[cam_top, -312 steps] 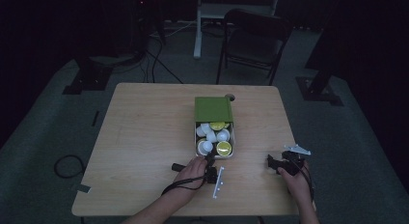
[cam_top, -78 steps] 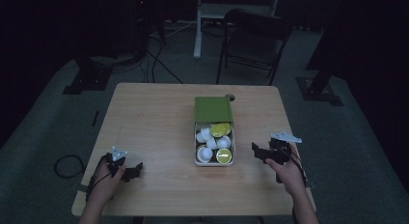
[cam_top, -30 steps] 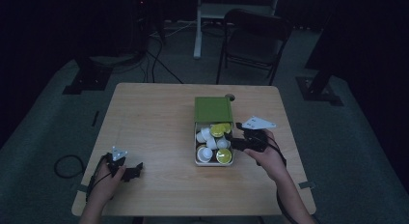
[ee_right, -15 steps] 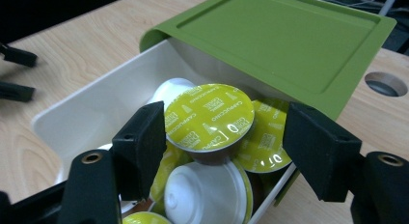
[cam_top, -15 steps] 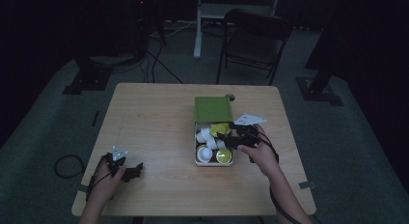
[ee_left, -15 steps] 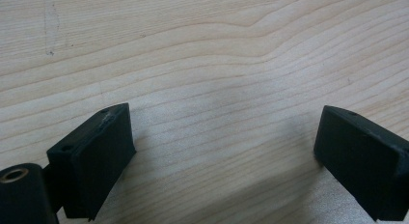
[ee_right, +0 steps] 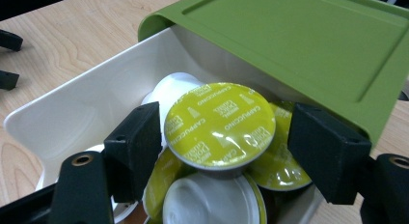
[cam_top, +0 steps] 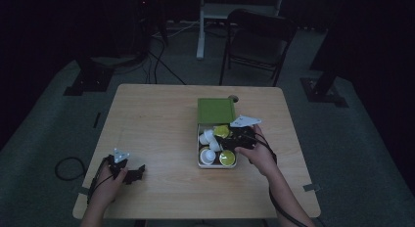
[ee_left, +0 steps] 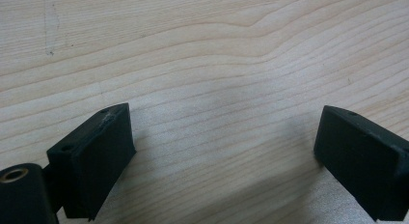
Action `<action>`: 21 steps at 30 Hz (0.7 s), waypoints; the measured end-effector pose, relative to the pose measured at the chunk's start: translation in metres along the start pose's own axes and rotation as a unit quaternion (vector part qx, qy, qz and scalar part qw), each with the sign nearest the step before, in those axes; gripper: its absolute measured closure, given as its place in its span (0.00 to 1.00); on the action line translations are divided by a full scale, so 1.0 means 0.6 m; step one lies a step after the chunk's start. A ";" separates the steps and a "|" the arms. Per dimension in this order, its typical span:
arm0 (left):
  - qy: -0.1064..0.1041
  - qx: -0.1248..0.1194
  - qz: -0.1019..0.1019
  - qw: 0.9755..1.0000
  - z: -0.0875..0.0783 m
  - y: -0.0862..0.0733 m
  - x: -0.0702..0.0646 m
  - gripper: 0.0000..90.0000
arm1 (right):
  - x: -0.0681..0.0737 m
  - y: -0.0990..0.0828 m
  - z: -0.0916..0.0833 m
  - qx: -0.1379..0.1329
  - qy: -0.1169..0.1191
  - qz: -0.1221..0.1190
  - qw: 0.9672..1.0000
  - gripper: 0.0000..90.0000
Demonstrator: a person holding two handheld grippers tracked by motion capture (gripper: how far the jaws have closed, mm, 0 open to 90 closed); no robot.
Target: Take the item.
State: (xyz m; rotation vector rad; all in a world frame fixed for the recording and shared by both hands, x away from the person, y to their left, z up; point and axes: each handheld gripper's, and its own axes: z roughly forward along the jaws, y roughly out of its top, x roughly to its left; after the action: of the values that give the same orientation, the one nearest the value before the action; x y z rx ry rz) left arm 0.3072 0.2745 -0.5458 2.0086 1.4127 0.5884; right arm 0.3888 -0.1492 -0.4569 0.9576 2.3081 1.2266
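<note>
Right hand-held gripper (ee_right: 219, 151) straddles a cappuccino capsule (ee_right: 219, 125) atop the pile in the white box (ee_right: 72, 108); jaws just opening, pads not pressing.
Capsule looks light, rigid-walled, foil lid puncturable: grip the rim sides. Left hand-held gripper (ee_left: 222, 151) agape over bare desk (ee_left: 202, 50).

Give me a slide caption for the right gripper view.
Right claw open around a yellow-lidded cappuccino capsule in the white box under its green lid.

- The yellow-green foil lid of the capsule (ee_right: 220, 123) read "CAPPUCCINO", printed several times across it.
- Smaller lines between those words were too fine to read.
</note>
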 end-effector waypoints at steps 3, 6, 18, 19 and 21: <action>0.000 0.000 0.000 1.000 0.000 0.000 0.000 0.08 | 0.002 0.002 0.005 0.002 0.001 -0.003 1.000 0.30; 0.000 0.000 0.000 1.000 0.000 0.000 0.000 0.08 | 0.003 0.004 0.010 0.007 -0.002 -0.007 1.000 0.30; 0.000 0.000 0.000 1.000 0.000 0.000 0.000 0.08 | 0.002 0.003 0.023 0.016 0.004 0.001 1.000 0.42; 0.000 0.000 0.000 1.000 0.000 0.000 0.000 0.08 | 0.002 0.003 0.024 0.015 0.005 0.003 1.000 0.42; 0.000 0.000 0.000 1.000 0.000 0.000 0.000 0.08 | 0.000 0.003 0.023 0.015 0.006 0.004 1.000 0.42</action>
State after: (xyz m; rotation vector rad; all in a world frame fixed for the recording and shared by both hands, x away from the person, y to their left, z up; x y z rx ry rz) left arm 0.3072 0.2745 -0.5458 2.0086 1.4125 0.5884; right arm 0.3975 -0.1405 -0.4632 0.9730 2.3405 1.2063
